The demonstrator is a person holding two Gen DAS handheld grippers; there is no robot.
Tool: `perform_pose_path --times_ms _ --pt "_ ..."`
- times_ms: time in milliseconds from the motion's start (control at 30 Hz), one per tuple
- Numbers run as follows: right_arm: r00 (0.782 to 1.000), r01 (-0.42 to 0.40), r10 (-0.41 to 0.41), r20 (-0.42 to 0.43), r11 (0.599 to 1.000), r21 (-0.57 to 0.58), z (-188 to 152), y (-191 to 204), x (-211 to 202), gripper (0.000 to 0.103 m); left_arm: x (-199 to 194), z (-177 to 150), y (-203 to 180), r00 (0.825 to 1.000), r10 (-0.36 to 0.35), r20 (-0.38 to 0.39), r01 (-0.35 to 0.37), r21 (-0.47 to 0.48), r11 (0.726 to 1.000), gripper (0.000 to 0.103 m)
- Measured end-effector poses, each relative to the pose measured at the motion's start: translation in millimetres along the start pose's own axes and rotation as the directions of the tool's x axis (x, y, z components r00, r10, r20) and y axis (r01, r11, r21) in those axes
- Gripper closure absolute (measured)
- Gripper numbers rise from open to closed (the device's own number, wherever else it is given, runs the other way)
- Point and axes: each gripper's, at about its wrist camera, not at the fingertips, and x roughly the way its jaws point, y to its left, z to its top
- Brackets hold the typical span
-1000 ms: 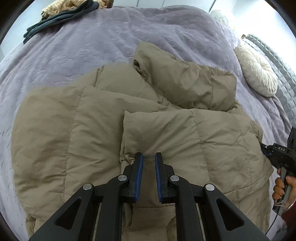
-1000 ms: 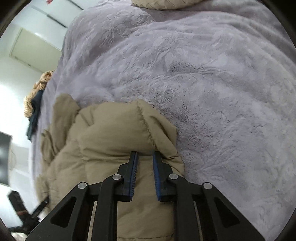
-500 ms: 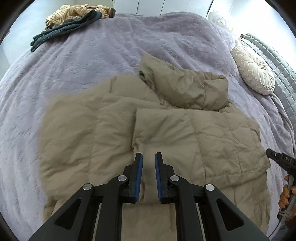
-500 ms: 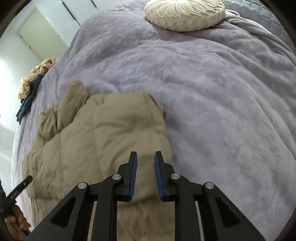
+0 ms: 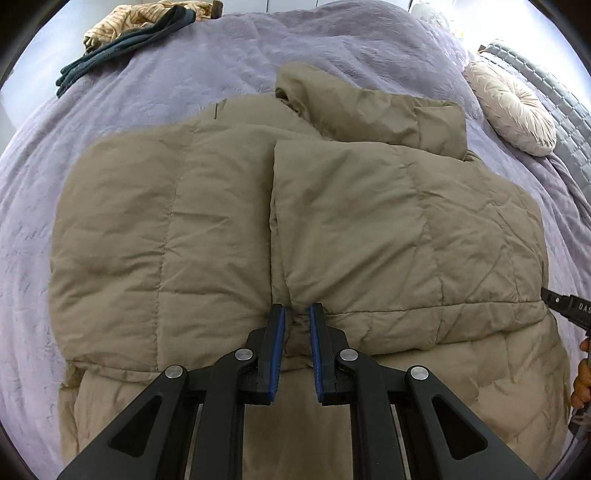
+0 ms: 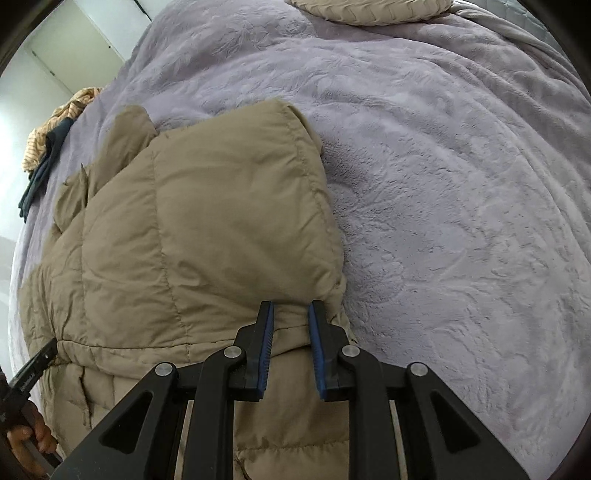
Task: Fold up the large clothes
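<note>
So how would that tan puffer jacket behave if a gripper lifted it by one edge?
The tan puffer jacket is quilted and puffy, so probably light for its bulk. Its creased folds suggest it would drape and unfold. The smooth shell may slip between narrow pads.

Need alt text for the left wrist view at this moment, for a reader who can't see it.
A tan puffer jacket lies partly folded on a lavender bedspread, and the left gripper hovers open at the folded panel's lower edge. A round cream cushion sits at upper right, a pile of dark and striped clothes at upper left.

Bare purple blanket (image 6: 461, 192) right of the jacket (image 6: 221, 229); round cushion (image 5: 511, 112) and clothes pile (image 5: 125, 33) far off.
</note>
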Motion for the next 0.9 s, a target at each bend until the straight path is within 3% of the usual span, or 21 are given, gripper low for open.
perform_pose_path --times_ms 333,467,667,900 --pt "1.0 -0.03 0.03 0.006 0.998 0.063 -18 -3 -45 0.081 -44 -14 8 1.0 0.025 -0.016 -0.025 -0.001 1.0 0.088" --pt "0.998 -0.06 0.06 0.002 0.994 0.091 -34 -5 -64 0.068 -63 -27 17 0.999 0.034 -0.026 -0.034 -0.007 0.999 0.088" --pt "0.996 -0.076 0.079 -0.029 0.992 0.097 -63 1 -86 0.065 -89 -47 17 0.997 0.066 -0.029 -0.066 0.009 0.998 0.088" --pt "0.991 -0.102 0.11 -0.074 0.989 0.102 -94 12 -112 0.063 -120 -68 21 0.998 0.034 -0.052 -0.035 -0.008 0.999 0.088"
